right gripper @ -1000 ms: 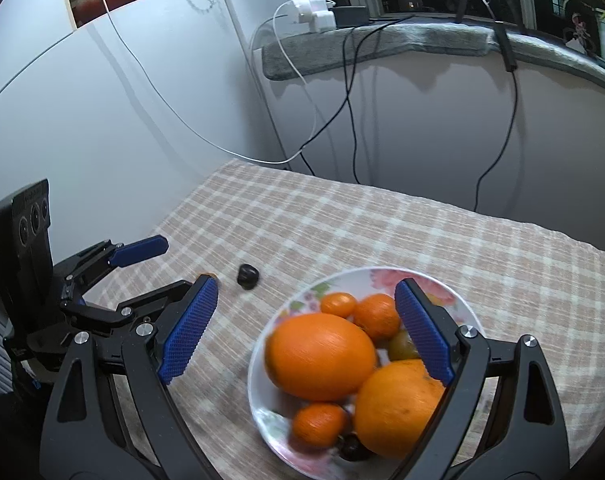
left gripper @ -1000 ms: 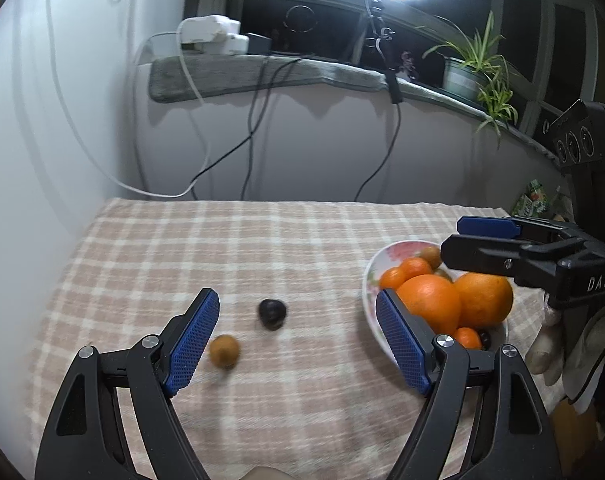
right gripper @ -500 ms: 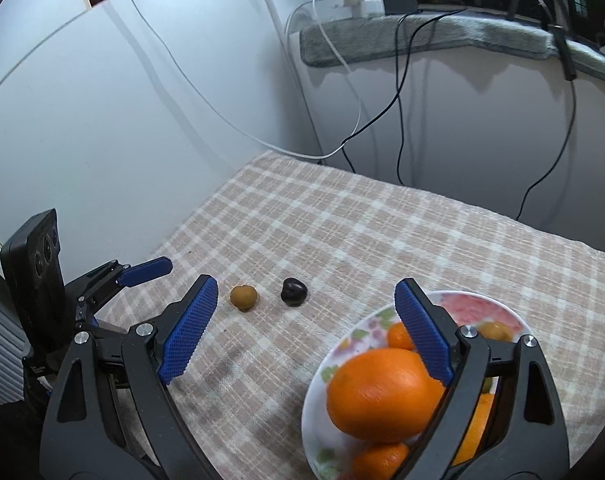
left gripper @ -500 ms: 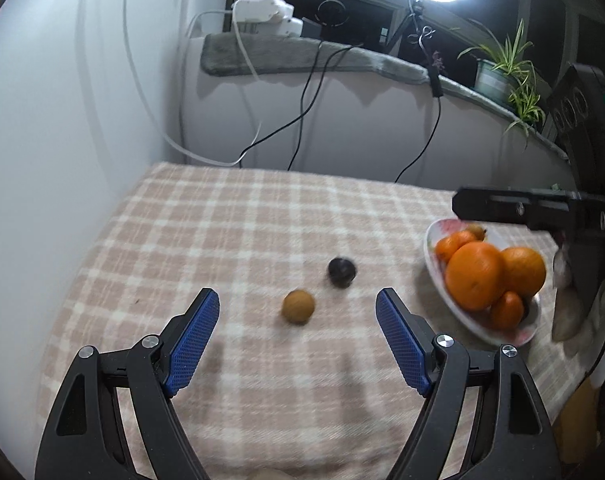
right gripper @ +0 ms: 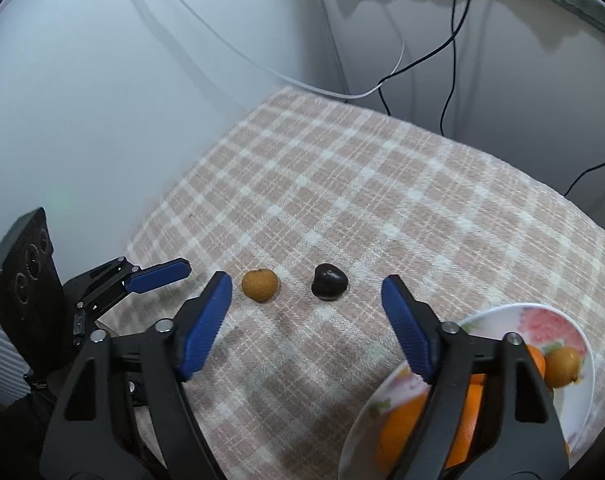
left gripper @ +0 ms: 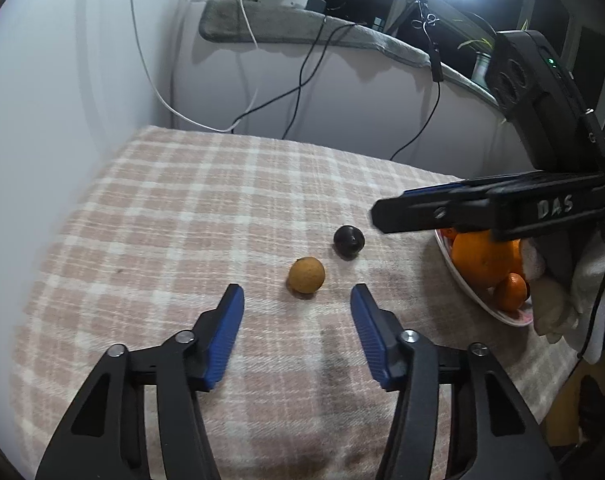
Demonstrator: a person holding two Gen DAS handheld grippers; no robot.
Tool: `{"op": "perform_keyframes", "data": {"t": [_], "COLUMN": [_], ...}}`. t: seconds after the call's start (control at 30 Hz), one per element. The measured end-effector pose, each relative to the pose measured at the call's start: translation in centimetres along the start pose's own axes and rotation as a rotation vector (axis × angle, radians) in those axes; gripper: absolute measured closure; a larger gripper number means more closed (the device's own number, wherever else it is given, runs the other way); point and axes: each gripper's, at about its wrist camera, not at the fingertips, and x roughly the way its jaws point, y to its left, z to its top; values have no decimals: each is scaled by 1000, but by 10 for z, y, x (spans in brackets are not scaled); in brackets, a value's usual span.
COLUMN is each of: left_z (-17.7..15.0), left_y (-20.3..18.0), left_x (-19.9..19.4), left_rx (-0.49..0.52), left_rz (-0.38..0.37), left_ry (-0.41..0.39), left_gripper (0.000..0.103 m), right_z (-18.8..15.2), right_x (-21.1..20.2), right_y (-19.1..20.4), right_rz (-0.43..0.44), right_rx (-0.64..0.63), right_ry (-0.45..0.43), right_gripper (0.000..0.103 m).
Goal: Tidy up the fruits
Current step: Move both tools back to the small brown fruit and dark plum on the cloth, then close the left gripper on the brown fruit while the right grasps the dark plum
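Both claws narrower than before, closing, empty: left gripper (left gripper: 297, 300) near tan fruit (left gripper: 306, 275), right gripper (right gripper: 306, 286) near dark fruit (right gripper: 329, 282).

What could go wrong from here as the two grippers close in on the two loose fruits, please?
The small round tan fruit and the dark round fruit lie close together, so closing fingers may knock one rolling across the checked cloth. The right gripper works beside the heaped flowered plate and might bump it.
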Motion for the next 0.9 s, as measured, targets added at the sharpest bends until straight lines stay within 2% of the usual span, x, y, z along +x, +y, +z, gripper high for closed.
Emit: {"op": "perform_keyframes", "data": {"t": [0.07,0.13,0.37,0.6,0.9], "left_z": [2,4,7,12,14], "left_y": [0,-1,-5,-3,-5], "left_x": [3,7,22,39,46], "left_rx": [-3,3,47,63,95], "left_rz": [-11,-20,-6,1,-1], "left_ry": [6,14,47,85,99], "left_gripper": [52,58,62,69,78], "right_z": [2,2,1,-1,-2], "right_x": [8,17,30,37,45], "right_y": [3,4,1,5,6], "right_rz": [-15,-28,-49,-67,-85], "right_rx": [-14,-27,-40,-58,-67], "right_ry": [24,50,88,104,118], "right_gripper": [30,35,49,50,63]}}
